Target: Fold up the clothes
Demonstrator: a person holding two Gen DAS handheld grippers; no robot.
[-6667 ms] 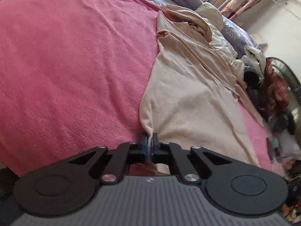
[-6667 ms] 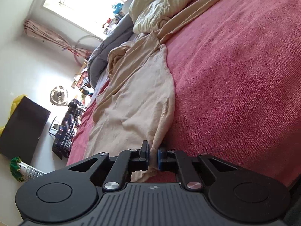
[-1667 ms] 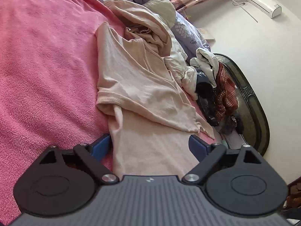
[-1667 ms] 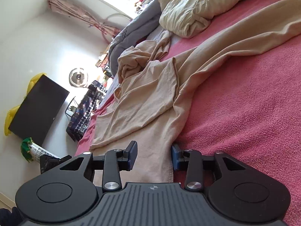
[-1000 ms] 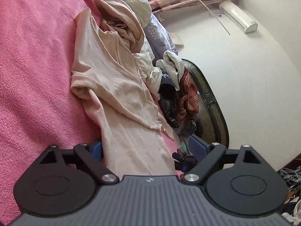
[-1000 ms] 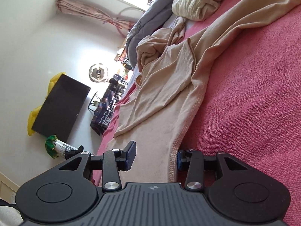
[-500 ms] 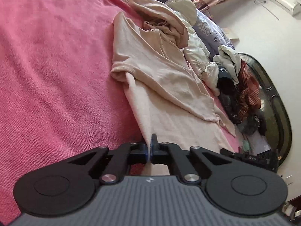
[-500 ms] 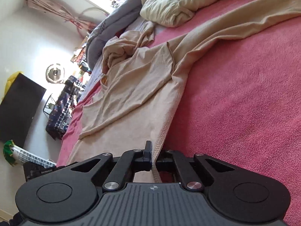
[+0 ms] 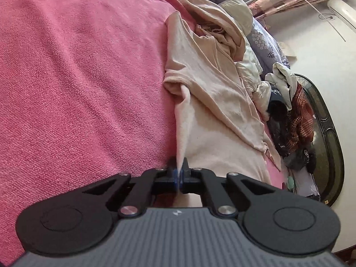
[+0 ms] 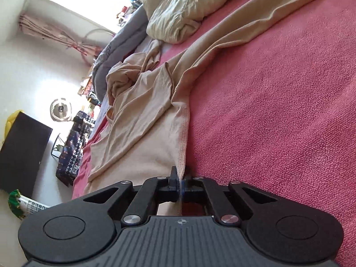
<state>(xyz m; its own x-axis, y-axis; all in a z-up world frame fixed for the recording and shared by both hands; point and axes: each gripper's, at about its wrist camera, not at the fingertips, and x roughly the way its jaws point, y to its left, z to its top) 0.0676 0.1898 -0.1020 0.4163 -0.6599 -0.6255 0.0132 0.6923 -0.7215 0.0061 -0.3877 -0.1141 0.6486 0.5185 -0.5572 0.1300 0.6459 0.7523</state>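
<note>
Both tongs clamped tight on the beige shirt (image 9: pixel 213 102): left tongs (image 9: pixel 179 171) pinch one side edge, right tongs (image 10: pixel 180 178) the stitched hem. Shirt lies ahead, spread on the pink bed (image 9: pixel 77 77).

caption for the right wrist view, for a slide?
Right gripper shut on the stitched edge of a beige shirt spread on a pink blanket.

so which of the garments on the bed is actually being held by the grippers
The flat peach t-shirt nearest the cameras: the left gripper and right gripper each pinch its hem. The crumpled cream garment and the bunched tan one beyond lie untouched.
</note>
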